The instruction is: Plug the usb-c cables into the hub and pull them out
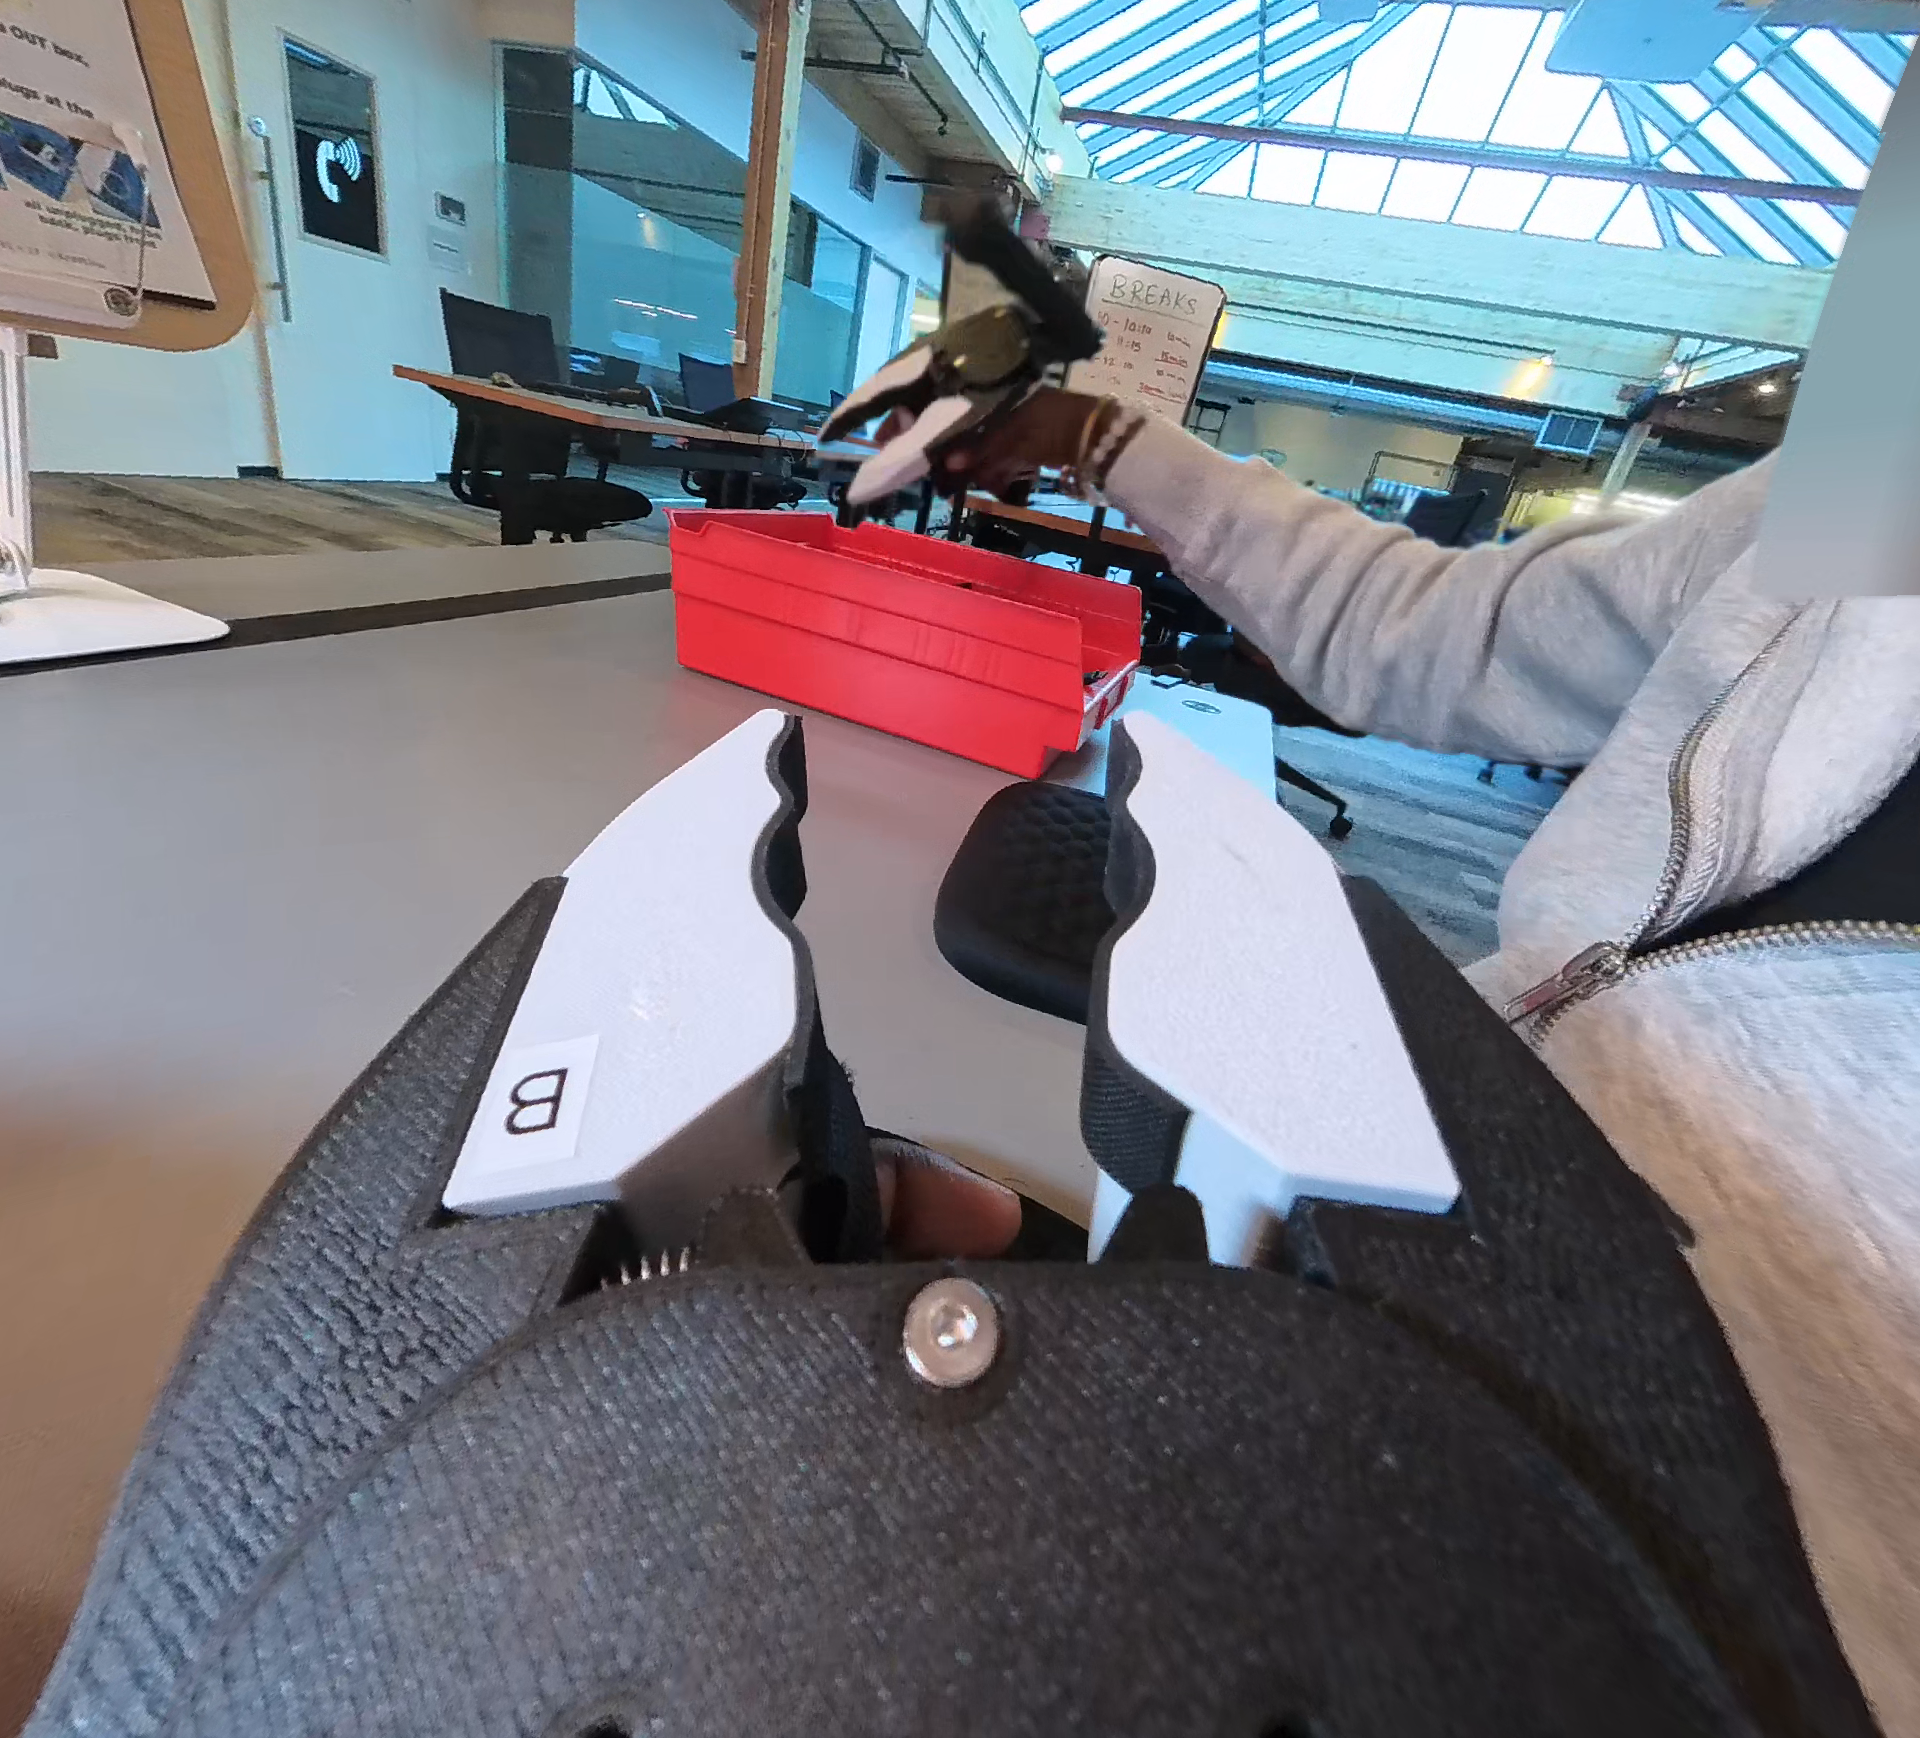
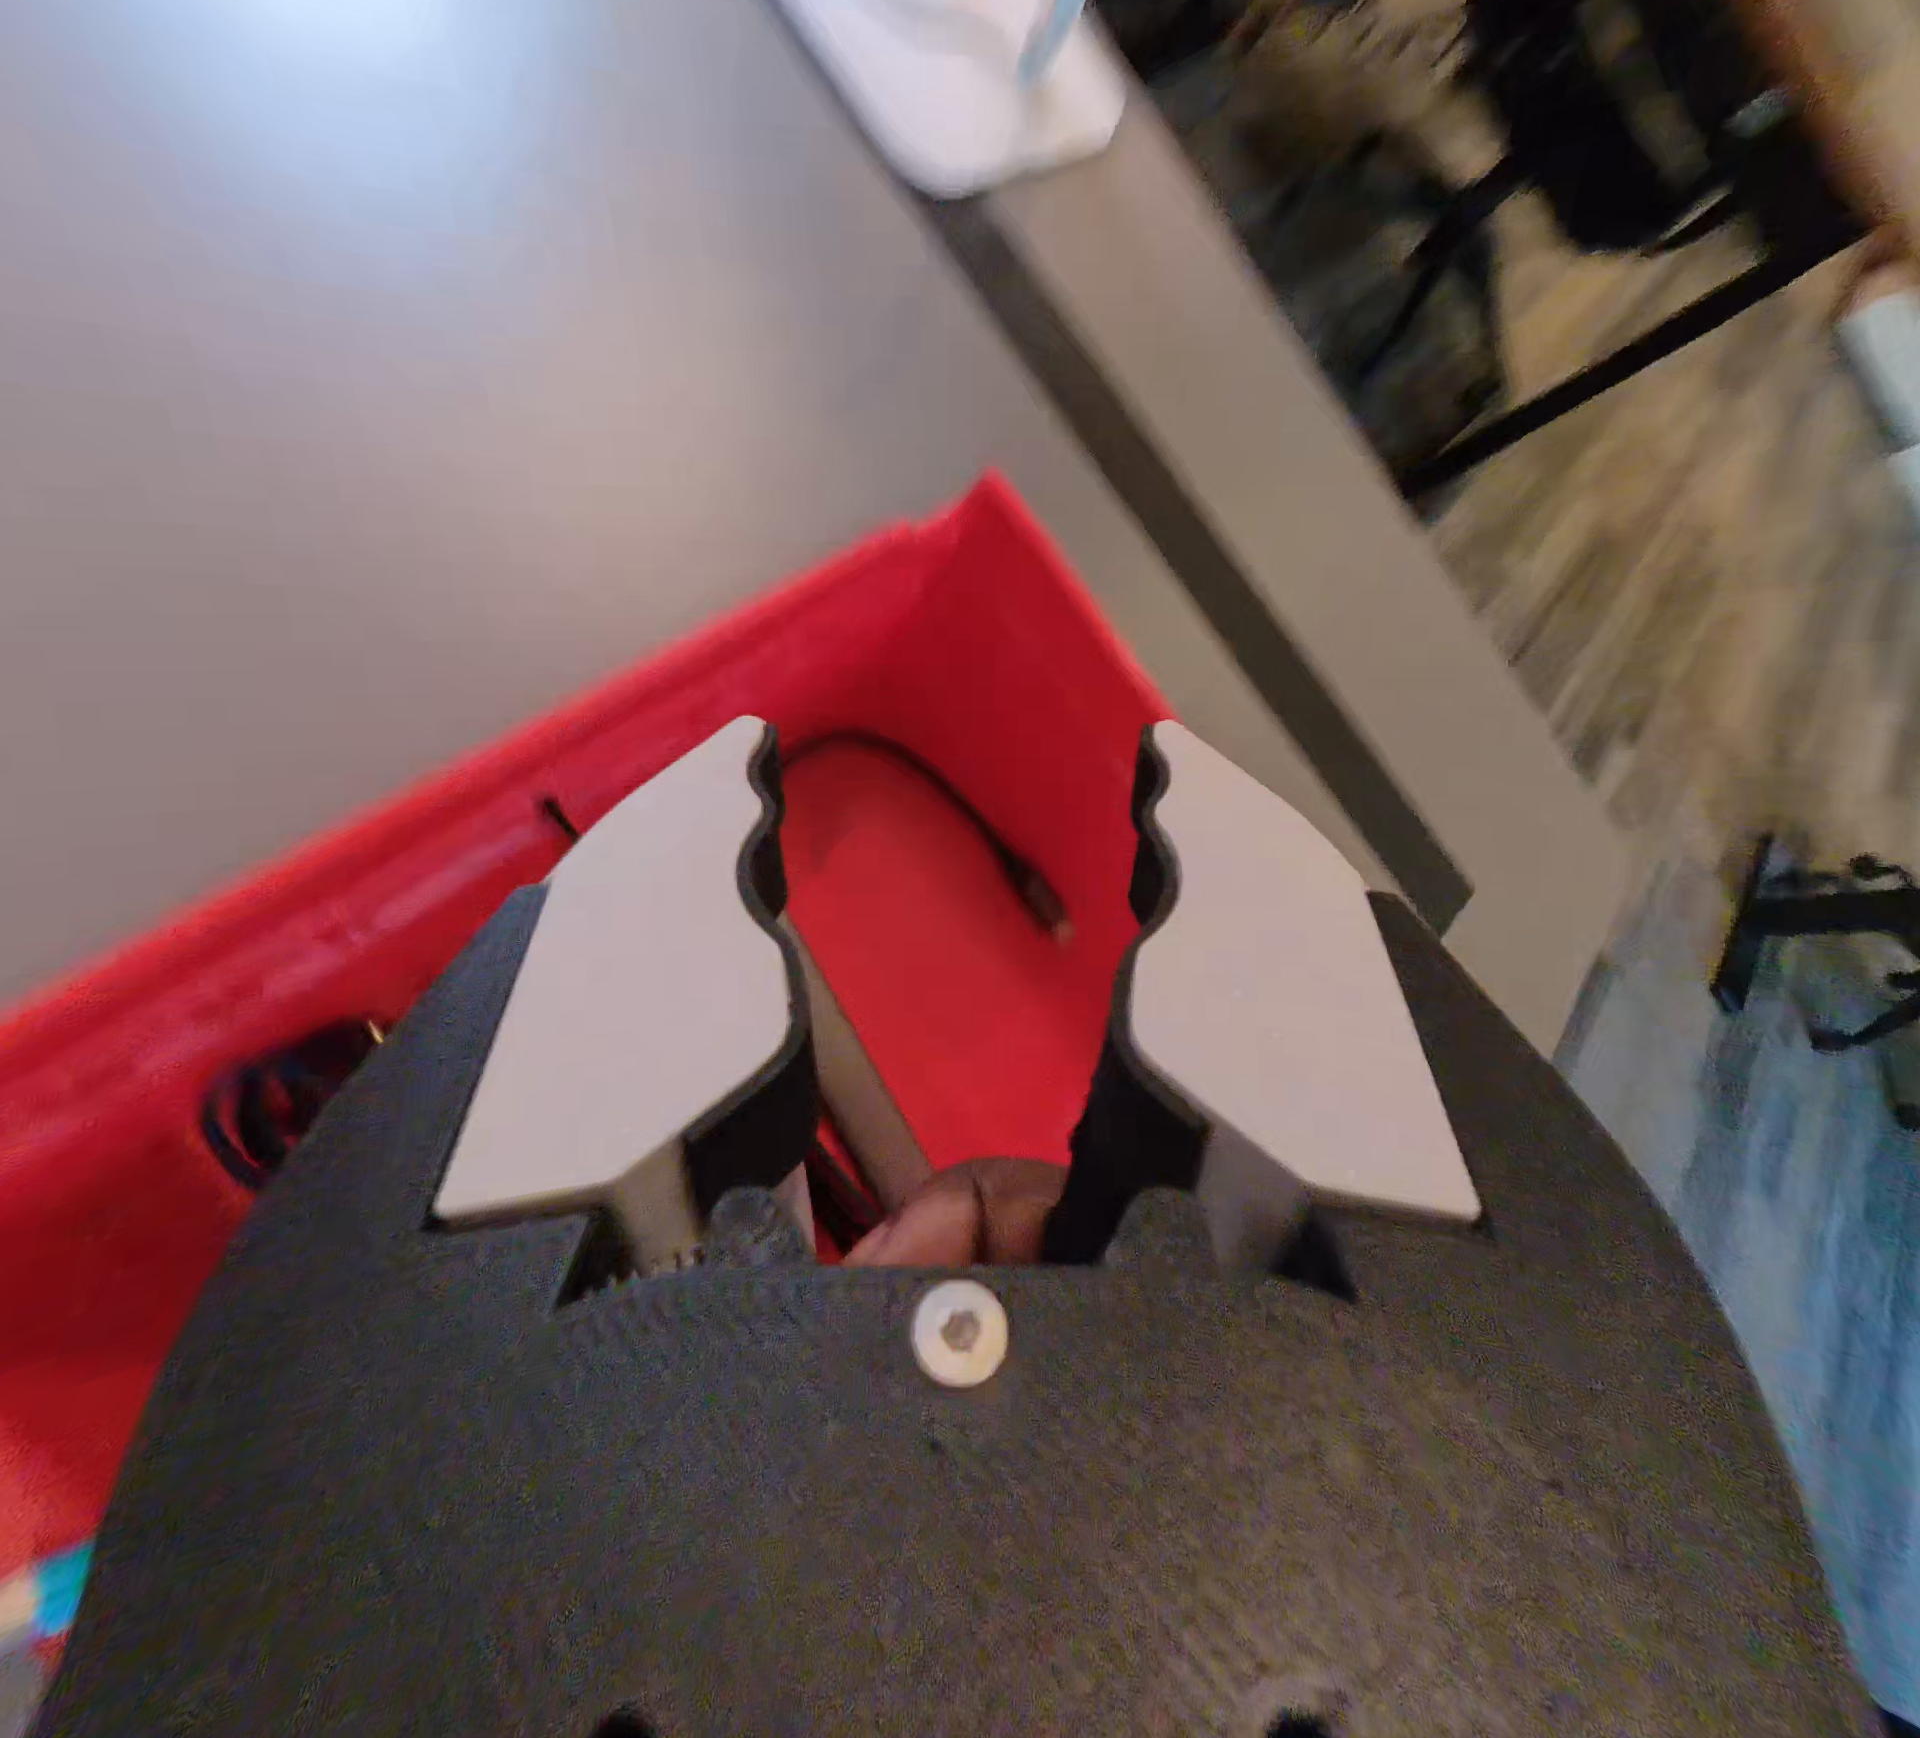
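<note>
Right gripper [image 2: 956, 815] hangs over the far end of the red bin [image 2: 727, 680], fingers spread, nothing held. A black cable [image 2: 966, 815] curls on the bin floor right beneath it. Left gripper [image 1: 951, 815] waits low over the grey table [image 1: 312, 805], spread too and empty. No hub in sight. This looks like the fetching step: next, drop in and pinch the cable near its plug.

Bright daylight from skylight [image 1: 1455, 99], fisheye bending at edges, right view motion-blurred
</note>
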{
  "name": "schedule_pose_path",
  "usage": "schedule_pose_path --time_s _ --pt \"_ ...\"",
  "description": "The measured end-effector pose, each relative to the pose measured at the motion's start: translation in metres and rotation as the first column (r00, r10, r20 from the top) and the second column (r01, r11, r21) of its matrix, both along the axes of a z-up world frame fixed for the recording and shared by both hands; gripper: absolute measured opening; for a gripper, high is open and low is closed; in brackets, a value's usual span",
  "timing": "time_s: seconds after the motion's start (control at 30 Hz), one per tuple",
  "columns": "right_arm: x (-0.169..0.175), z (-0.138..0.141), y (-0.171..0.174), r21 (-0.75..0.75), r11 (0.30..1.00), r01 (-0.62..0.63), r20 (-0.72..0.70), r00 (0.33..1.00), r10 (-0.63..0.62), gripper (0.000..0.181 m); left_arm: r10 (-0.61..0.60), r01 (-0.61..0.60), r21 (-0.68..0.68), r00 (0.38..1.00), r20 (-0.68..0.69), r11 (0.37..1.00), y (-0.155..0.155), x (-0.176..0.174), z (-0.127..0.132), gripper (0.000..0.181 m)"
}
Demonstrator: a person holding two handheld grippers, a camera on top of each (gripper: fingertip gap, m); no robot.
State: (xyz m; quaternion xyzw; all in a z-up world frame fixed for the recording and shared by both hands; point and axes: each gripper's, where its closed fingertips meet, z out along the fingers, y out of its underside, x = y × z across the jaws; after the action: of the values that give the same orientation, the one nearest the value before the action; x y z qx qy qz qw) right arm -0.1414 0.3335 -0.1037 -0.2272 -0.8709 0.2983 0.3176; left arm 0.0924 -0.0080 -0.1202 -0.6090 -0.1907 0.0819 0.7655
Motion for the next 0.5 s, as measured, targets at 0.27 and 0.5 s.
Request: schedule_pose_path --time_s 0.27,0.5 --pt "0.123 0.037 -0.055 -0.283 0.959 0.007 -0.063 0.998 -0.026 0.075 0.020 -0.020 -0.007 0.999 -0.047 1.000 0.001 0.003 0.005 0.055" --pt "0.188 -0.040 -0.057 -0.228 0.954 0.194 0.177 0.972 -0.155 0.098 0.057 -0.068 -0.088 0.991 -0.119 0.994 -0.002 0.016 0.017 0.061"
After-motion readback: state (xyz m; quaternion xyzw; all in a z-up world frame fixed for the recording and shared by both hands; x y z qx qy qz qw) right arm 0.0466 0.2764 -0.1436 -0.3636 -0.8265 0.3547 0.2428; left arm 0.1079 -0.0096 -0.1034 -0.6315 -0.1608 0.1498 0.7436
